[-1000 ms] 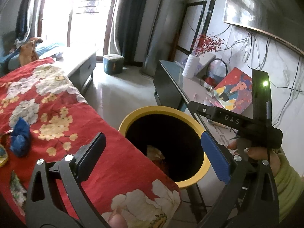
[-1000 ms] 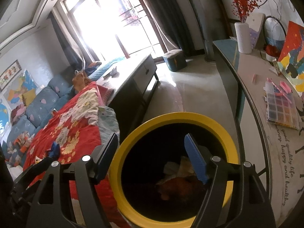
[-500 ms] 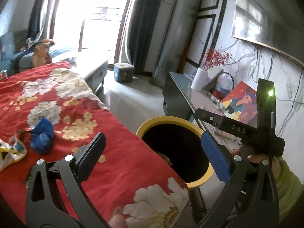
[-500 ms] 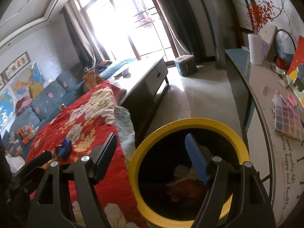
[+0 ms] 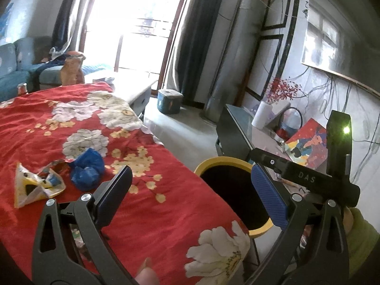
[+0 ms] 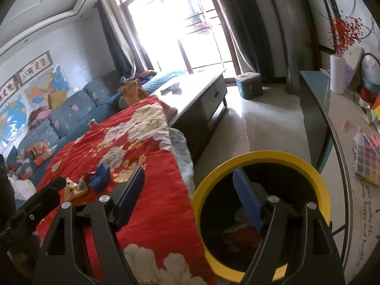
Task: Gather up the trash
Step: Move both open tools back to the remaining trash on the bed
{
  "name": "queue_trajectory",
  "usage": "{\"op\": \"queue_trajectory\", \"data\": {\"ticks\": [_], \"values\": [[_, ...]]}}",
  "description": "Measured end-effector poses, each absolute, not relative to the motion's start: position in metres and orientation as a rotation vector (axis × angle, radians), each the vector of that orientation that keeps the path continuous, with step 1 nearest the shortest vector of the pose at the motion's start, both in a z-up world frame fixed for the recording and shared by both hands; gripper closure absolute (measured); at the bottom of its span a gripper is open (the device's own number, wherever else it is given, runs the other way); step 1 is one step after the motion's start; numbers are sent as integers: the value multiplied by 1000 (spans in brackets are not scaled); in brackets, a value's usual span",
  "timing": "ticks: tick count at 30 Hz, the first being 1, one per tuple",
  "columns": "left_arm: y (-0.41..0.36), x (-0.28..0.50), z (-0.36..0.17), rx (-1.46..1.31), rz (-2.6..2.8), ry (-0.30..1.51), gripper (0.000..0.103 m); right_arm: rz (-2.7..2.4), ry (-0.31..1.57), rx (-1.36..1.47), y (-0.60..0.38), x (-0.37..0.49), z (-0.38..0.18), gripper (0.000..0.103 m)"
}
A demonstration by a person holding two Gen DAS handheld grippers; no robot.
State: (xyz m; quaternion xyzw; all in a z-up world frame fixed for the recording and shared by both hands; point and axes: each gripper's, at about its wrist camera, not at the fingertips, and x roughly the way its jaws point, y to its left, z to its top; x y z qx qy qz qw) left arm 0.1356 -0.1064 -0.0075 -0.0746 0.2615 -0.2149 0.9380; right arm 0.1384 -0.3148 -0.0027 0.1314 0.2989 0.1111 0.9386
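Observation:
A crumpled blue wad [image 5: 87, 168] and a torn yellow-and-white wrapper [image 5: 35, 186] lie on the red flowered cloth [image 5: 166, 213], ahead and left of my left gripper [image 5: 190, 190]. That gripper is open with nothing between its fingers. The yellow-rimmed bin [image 5: 222, 161] stands at the cloth's right edge. In the right wrist view my right gripper [image 6: 190, 190] is open and empty, its blue pad over the bin [image 6: 261, 156], which holds crumpled trash [image 6: 242, 232]. The wad [image 6: 101, 178] and wrapper [image 6: 76, 187] lie to the left. A hand in a green sleeve [image 5: 361, 232] holds the right gripper's body.
A low grey table [image 6: 209, 90] stands beyond the cloth, with a blue sofa [image 6: 71, 114] behind it. A blue box [image 5: 169, 101] sits on the floor. To the right, a glass-topped sideboard [image 6: 332, 123] carries a white vase [image 6: 337, 74], a painting [image 5: 306, 144] and a paint tray [image 6: 367, 161].
Both views have swung from the bin toward the red cloth. The bin has slid right in both. The wad and wrapper now show more centrally. Both grippers stay open.

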Motion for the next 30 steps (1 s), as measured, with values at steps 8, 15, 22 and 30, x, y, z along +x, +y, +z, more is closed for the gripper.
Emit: {"op": "queue_trajectory", "data": {"ticks": [8,15,22,30], "values": [[-83,128,-4,-167,-390,509,11,272,613,236,-290,135,0,28],[-63,124,-3,-180,-344,494,11,321,623,207,-264,133,-1,28],[-42,120,-2,-191,-292,478,11,370,633,181,-242,130,-1,27],[-13,120,-2,-233,-230,468,11,435,664,149,-210,127,-5,27]]}}
